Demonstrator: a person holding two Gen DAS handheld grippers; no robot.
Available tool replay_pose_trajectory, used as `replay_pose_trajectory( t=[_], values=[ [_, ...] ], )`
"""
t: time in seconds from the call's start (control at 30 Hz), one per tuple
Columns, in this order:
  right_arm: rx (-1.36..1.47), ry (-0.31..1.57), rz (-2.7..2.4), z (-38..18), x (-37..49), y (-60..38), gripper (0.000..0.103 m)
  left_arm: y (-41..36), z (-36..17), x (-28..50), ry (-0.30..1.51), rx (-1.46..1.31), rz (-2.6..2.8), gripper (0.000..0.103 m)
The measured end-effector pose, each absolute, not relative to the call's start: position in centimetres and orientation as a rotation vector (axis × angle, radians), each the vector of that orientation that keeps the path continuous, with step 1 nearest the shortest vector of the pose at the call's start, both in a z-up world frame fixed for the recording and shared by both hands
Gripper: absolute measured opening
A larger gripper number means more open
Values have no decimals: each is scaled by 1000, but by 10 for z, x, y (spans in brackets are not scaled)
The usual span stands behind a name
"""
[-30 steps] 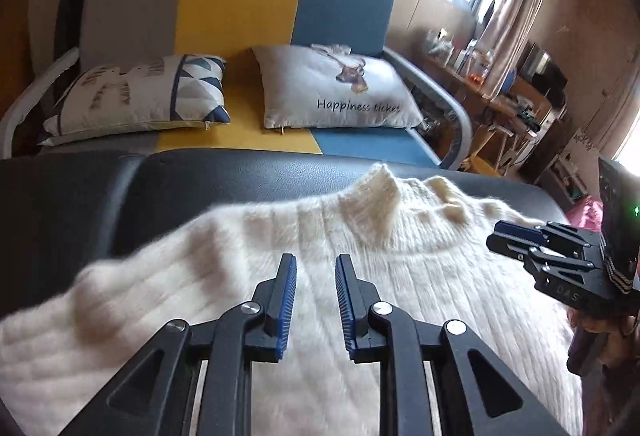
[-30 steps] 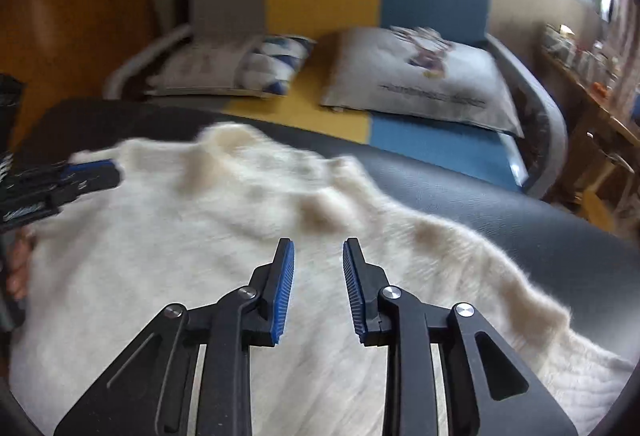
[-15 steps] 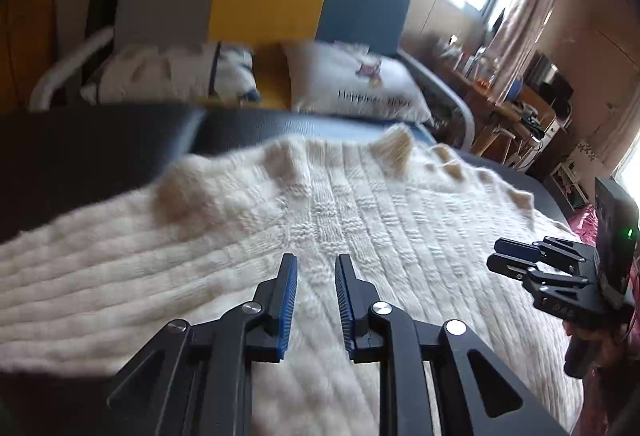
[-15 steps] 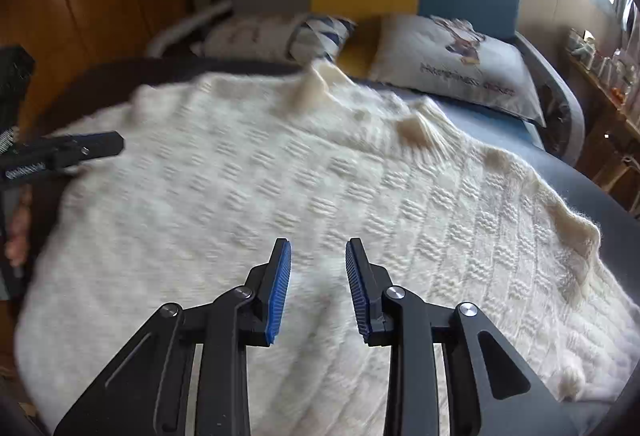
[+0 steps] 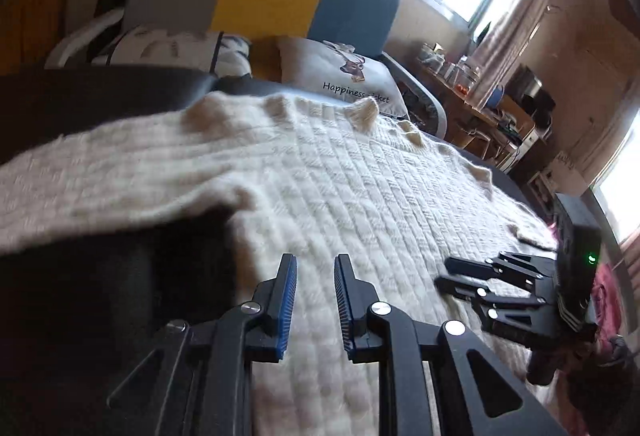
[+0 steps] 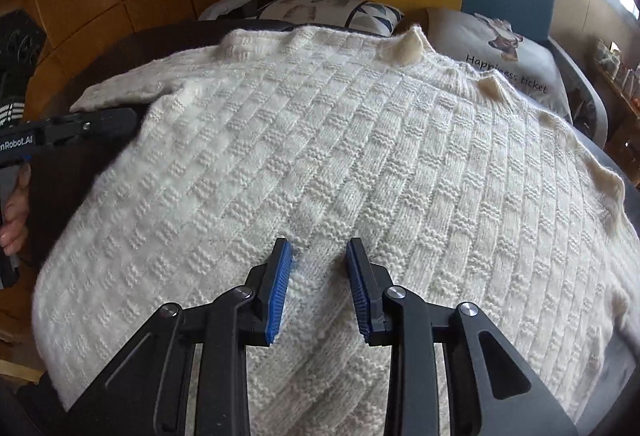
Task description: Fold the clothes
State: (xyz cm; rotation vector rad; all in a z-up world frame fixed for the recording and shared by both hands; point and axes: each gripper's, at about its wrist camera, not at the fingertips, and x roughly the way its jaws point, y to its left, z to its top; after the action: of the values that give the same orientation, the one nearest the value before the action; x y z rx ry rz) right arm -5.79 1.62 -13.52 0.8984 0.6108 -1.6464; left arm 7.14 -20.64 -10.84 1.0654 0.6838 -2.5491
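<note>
Both tools dropped closer over the spread sweater [image 6: 360,155].

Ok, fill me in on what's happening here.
A person holding a gripper in each hand is starting to fold a cream knit sweater spread flat on a dark padded surface. The left gripper and right gripper are both open above the fabric near its lower part, gripping nothing. No fold is made yet.
</note>
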Motion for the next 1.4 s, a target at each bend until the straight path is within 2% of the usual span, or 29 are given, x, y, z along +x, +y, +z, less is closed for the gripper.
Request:
replay_pose_trajectory(
  t=[0.13, 0.53, 0.63, 0.7, 0.77, 0.87, 1.2, 1.4],
  values=[
    [903, 565, -1655, -138, -59, 19, 33, -223, -134, 60, 730, 1117, -2418, 16],
    [872, 572, -1679, -139, -52, 20, 44, -205, -125, 80, 718, 1121, -2423, 19],
    [893, 534, -1647, -140, -55, 20, 58, -204, -125, 82, 725, 1127, -2419, 19],
    [892, 536, -1592, -140, -51, 15, 82, -203, -126, 84, 730, 1131, -2415, 19],
    [879, 579, -1556, -142, -42, 8, 95, -203, -126, 86, 735, 1134, -2412, 19],
    [851, 638, -1562, -142, -32, 1, 95, -201, -126, 88, 742, 1140, -2407, 19],
    [806, 617, -1795, -109, -44, 53, 95, -185, -117, 80, 720, 1143, -2463, 19],
    [1004, 651, -1907, -136, -74, 90, 95, -156, -123, 59, 620, 1211, -2508, 19]
  ],
)
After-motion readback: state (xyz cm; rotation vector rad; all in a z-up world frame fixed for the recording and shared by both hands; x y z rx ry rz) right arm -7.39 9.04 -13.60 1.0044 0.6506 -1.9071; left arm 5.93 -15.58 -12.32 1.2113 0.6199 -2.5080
